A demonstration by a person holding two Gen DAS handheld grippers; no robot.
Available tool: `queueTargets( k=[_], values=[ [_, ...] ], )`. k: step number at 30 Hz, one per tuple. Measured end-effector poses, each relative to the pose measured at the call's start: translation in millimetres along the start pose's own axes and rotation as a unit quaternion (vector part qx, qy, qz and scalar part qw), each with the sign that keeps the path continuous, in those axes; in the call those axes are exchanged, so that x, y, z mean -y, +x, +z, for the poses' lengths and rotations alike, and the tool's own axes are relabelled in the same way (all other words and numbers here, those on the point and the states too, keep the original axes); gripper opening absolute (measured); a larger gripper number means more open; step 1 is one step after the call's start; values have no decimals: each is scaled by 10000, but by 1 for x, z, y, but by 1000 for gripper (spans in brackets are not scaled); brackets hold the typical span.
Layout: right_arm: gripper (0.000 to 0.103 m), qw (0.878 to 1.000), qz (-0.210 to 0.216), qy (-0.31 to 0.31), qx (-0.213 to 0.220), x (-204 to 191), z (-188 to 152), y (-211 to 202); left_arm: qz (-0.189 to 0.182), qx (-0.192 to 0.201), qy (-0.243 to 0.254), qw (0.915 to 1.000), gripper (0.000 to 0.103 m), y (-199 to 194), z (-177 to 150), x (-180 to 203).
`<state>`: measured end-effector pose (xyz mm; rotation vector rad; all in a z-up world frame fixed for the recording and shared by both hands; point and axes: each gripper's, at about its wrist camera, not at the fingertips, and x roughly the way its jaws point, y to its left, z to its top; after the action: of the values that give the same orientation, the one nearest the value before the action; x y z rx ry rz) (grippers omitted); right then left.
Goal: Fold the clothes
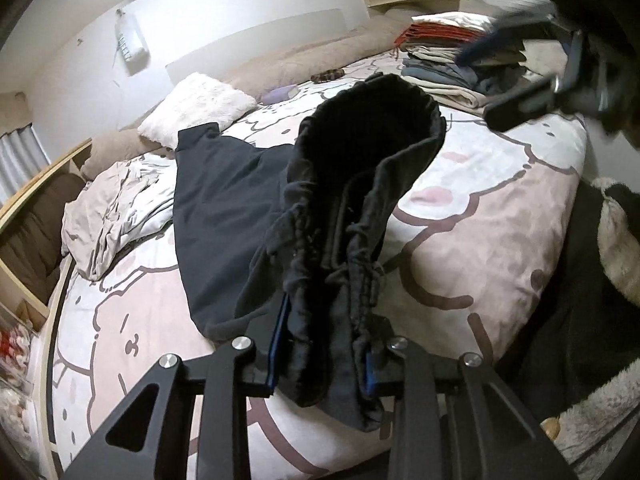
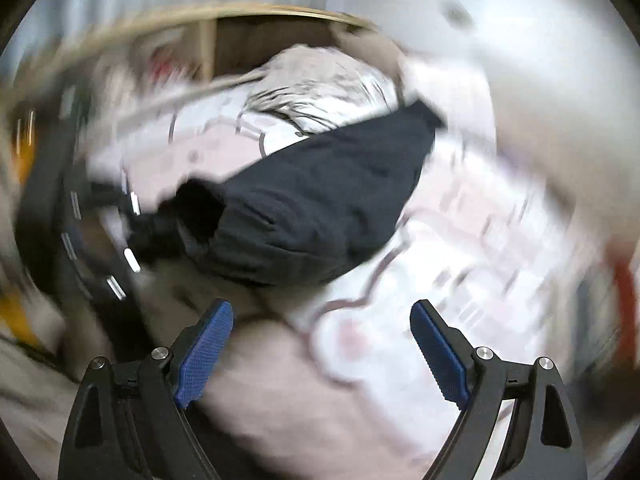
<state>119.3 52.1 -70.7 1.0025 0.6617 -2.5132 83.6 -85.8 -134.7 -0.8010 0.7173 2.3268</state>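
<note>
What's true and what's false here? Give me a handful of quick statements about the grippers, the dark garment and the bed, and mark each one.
1. The left gripper is shut on the dark garment. True: its gathered waistband sits clamped between the blue pads.
2. The right gripper also holds the garment. False: its jaws stand wide open with nothing between them.
3. Part of the garment lies on the patterned bedspread. True.
4. The stack of folded clothes sits on the floor. False: it sits on the bed, at the far side.
5. A white fluffy pillow lies beyond the garment. True.
</note>
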Motion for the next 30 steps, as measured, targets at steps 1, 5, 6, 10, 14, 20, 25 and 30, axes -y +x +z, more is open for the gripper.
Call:
queueTargets(
  k=[1, 5, 6, 10, 14, 20, 25, 30],
  values=[
    [90, 9970, -339, -697, 91, -14, -3, 3, 1, -7, 95, 10000, 30, 0, 0, 2],
    [90, 9482, -1123, -2941, 422, -52, -16, 24, 21, -11, 560, 9984, 30, -4, -4, 11],
    [90, 9362, -1200, -3255, 555, -56, -17, 28, 26, -12, 704, 9975, 30, -4, -5, 13],
    [90, 8908, -1119, -4297, 965, -76, -22, 40, -23, -15, 1198, 9928, 30, -5, -9, 20],
    [90, 8539, -763, -5031, 1089, -91, -35, 52, -75, 21, 1463, 9892, 30, -5, -13, 21],
    [90, 8076, -511, -5732, 1292, -110, -64, 58, -217, 58, 1473, 9888, 30, -5, -12, 19],
    [96, 8169, -658, -5535, 1485, -117, -66, 59, -310, 113, 1372, 9900, 30, -4, -5, 8],
    [96, 8299, -720, -5288, 1624, -126, -53, 75, -340, 152, 1636, 9858, 30, -3, -5, 9]
  ],
)
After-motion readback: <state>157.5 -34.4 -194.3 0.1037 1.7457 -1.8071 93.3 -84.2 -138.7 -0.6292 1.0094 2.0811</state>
